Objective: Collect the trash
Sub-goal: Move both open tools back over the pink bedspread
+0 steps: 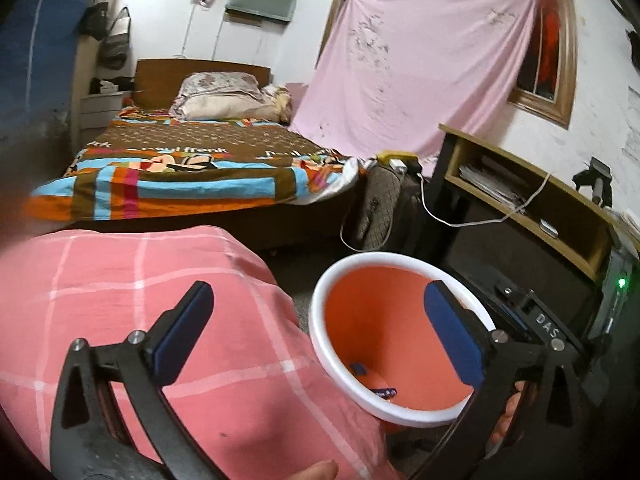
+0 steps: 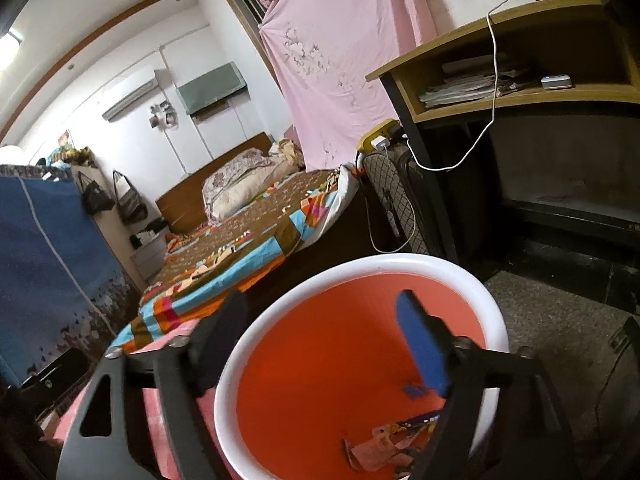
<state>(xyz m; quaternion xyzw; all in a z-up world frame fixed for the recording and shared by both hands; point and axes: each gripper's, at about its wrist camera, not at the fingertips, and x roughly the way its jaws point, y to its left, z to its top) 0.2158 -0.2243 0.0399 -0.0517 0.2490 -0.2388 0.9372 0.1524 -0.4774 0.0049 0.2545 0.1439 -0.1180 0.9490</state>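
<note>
An orange bin with a white rim (image 1: 320, 316) stands on the floor beside a pink checked cloth (image 1: 140, 280). It fills the lower middle of the right wrist view (image 2: 496, 312). Crumpled wrappers and paper scraps (image 2: 384, 446) lie at its bottom; a blue scrap (image 1: 358, 368) shows in the left wrist view. My left gripper (image 1: 316, 332) is open and empty, one finger over the cloth and the other over the bin. My right gripper (image 2: 316, 340) is open and empty, straddling the bin's rim from above.
A bed with a colourful striped cover (image 1: 180, 168) lies beyond. A wooden desk with papers (image 1: 520, 192) and a white cable (image 2: 494, 80) stands at the right. A quilted bag (image 1: 380, 208) leans between bed and desk. A pink sheet (image 1: 420, 60) hangs over the window.
</note>
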